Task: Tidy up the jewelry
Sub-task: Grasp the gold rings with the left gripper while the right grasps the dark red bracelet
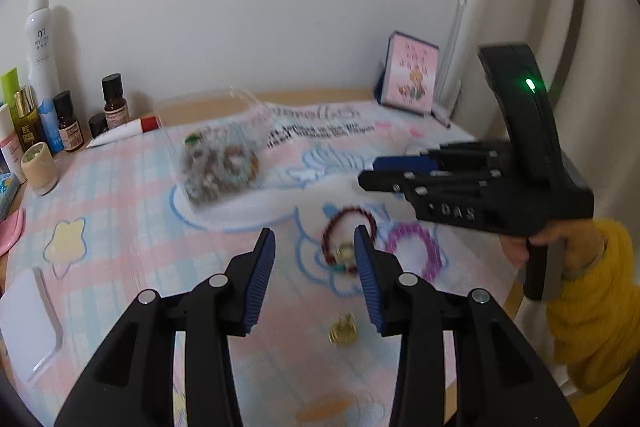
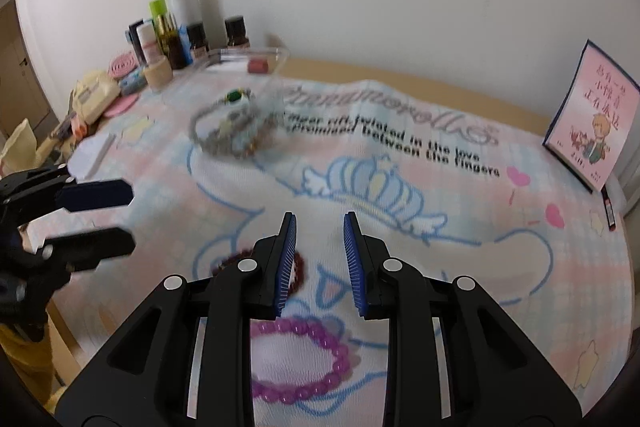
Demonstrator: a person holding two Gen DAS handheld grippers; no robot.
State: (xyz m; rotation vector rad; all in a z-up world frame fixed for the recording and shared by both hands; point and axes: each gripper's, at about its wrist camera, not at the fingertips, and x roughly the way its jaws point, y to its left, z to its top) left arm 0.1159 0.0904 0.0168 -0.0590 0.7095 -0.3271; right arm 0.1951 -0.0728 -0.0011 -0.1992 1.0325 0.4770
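Observation:
A clear plastic box (image 1: pixel 216 151) holding several bead bracelets stands mid-table; it also shows in the right wrist view (image 2: pixel 236 123). A dark red bead bracelet (image 1: pixel 346 239) and a purple bead bracelet (image 1: pixel 416 251) lie on the cloth, with a small gold ring (image 1: pixel 343 331) nearer. My left gripper (image 1: pixel 316 247) is open and empty, above the cloth just left of the red bracelet. My right gripper (image 2: pixel 320 231) is open and empty, above the purple bracelet (image 2: pixel 304 363) and red bracelet (image 2: pixel 298 271); the left wrist view shows it (image 1: pixel 372 173) from the side.
Cosmetic bottles (image 1: pixel 40 67) and a white tube (image 1: pixel 124 133) line the back left wall. A pink picture card (image 1: pixel 412 75) leans at the back right. A white card (image 1: pixel 28 311) lies at the left. A cartoon cloth (image 2: pixel 440 211) covers the table.

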